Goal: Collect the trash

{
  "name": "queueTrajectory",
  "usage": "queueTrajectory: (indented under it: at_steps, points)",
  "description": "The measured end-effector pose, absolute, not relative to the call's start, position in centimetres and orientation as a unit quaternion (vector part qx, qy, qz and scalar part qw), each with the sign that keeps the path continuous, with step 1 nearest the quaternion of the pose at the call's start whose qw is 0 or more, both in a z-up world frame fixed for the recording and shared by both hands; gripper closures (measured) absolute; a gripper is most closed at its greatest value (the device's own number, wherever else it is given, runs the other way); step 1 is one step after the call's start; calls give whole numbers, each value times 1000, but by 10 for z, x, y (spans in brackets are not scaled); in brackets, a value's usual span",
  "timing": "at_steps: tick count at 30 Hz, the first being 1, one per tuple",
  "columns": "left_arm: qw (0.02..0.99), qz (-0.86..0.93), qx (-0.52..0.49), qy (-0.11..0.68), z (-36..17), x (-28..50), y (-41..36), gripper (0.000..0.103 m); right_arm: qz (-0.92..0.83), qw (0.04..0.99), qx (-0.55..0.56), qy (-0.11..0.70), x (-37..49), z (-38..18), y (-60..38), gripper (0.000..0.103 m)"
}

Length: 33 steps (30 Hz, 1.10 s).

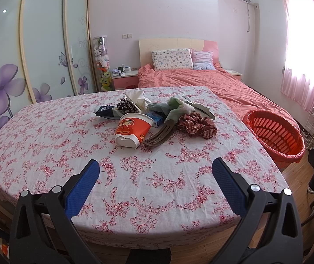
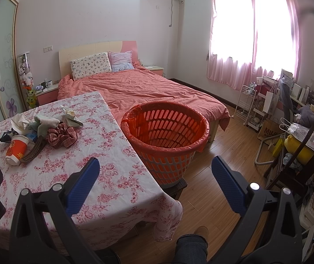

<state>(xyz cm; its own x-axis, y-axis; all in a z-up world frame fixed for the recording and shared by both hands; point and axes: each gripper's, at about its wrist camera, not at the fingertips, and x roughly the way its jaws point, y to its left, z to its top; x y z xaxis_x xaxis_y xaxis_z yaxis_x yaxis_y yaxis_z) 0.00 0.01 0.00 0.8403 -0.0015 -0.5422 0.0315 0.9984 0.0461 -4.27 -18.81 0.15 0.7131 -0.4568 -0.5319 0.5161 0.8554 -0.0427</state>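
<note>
A pile of items lies mid-table on the floral cloth: a red and white paper cup [image 1: 132, 132] on its side, a brown comb [image 1: 158, 135], a checked scrunchie [image 1: 195, 126], a green cloth [image 1: 177, 109], crumpled tissue [image 1: 137, 98] and dark wrappers [image 1: 106, 111]. The pile also shows in the right wrist view, with the cup [image 2: 16, 149] nearest. An orange-lined basket [image 2: 165, 140] stands by the table's right edge. My left gripper [image 1: 155, 171] is open and empty over the table's near part. My right gripper [image 2: 155, 171] is open and empty, short of the basket.
The table [image 1: 68, 154] fills the foreground, with a pink bed [image 2: 145, 88] behind it. The basket also shows in the left wrist view [image 1: 273, 134]. A chair and cluttered shelves [image 2: 300, 121] stand to the right on wooden floor. A wardrobe [image 1: 24, 55] stands at left.
</note>
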Motion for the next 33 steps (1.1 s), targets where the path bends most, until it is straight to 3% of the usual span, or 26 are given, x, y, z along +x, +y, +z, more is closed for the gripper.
queueTrajectory:
  at_steps: [33]
  points:
    - [958, 0, 24, 287, -7, 7, 4, 2, -257, 925, 57, 272, -37, -1, -188, 4]
